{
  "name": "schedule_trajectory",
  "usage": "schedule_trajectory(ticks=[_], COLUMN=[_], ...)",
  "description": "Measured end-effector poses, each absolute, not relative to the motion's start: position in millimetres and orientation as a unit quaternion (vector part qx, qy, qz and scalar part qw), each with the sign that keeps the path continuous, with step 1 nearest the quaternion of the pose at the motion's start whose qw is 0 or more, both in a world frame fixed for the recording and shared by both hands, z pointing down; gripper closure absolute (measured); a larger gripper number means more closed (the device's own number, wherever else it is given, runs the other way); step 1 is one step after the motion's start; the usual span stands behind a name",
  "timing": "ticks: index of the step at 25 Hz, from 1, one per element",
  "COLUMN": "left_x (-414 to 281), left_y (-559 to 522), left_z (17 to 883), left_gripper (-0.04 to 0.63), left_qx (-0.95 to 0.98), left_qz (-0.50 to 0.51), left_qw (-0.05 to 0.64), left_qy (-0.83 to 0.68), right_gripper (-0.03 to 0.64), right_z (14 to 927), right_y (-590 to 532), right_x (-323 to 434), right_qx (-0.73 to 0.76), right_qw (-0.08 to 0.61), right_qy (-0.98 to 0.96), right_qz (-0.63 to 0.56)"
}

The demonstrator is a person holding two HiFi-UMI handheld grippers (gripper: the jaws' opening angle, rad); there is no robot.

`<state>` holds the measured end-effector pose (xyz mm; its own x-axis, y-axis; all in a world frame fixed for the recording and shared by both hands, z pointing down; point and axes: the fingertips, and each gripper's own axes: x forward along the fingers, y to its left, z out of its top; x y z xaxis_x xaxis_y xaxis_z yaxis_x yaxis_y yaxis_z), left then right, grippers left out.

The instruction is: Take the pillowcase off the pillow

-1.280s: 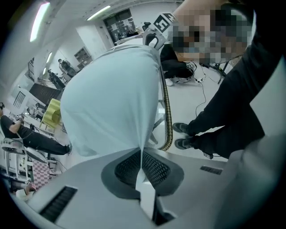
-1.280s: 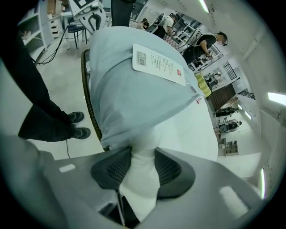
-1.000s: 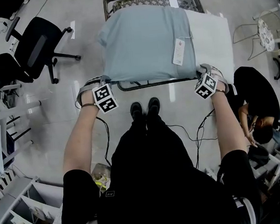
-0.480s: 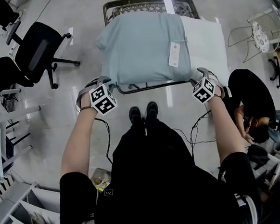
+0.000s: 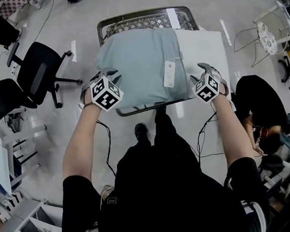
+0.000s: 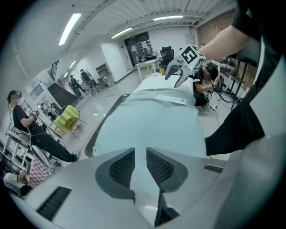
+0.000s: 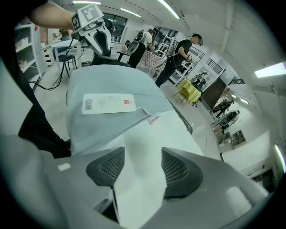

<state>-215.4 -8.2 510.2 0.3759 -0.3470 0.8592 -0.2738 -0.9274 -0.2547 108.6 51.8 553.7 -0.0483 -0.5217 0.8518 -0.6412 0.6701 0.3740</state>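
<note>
The pale-blue pillowcase (image 5: 134, 69) sheathes the left part of the white pillow (image 5: 202, 46) on the wire bench (image 5: 142, 21). The left gripper (image 6: 140, 154) and right gripper (image 7: 143, 154) have just been opening, jaws spread, pinching nothing. It looks soft, light and floppy, so I'd pinch the pillowcase's left end and the bare pillow on the right.

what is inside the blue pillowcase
A white pillow: its bare end sticks out of the pillowcase at the head view's right. The rest of it is covered by the blue fabric.
</note>
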Motion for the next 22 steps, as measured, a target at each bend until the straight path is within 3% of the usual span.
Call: schedule_trajectory(ticks=[10,14,18,22], left_x=[-103,-70,-47,-33], left_y=[-166,-202,-209,-208], left_z=[524,542,573,594], left_gripper=[0.509,0.498,0.424,0.423], left_qx=[-0.820,-0.824,-0.814,-0.808], left_qz=[-0.538,-0.544,-0.575,-0.588], left_qw=[0.022,0.001,-0.017,-0.028], left_qy=[0.193,0.161,0.083,0.029], right_gripper=[0.320,0.257,0.125,0.114], right_z=[557,587,617,635], right_y=[-117,-141,-154,-145], right_x=[123,109,105,101], right_qx=[0.327,0.225,0.139,0.065], right_qw=[0.507,0.519,0.537,0.531], right_qy=[-0.796,-0.818,-0.816,-0.813], right_qz=[0.054,0.101,0.160,0.230])
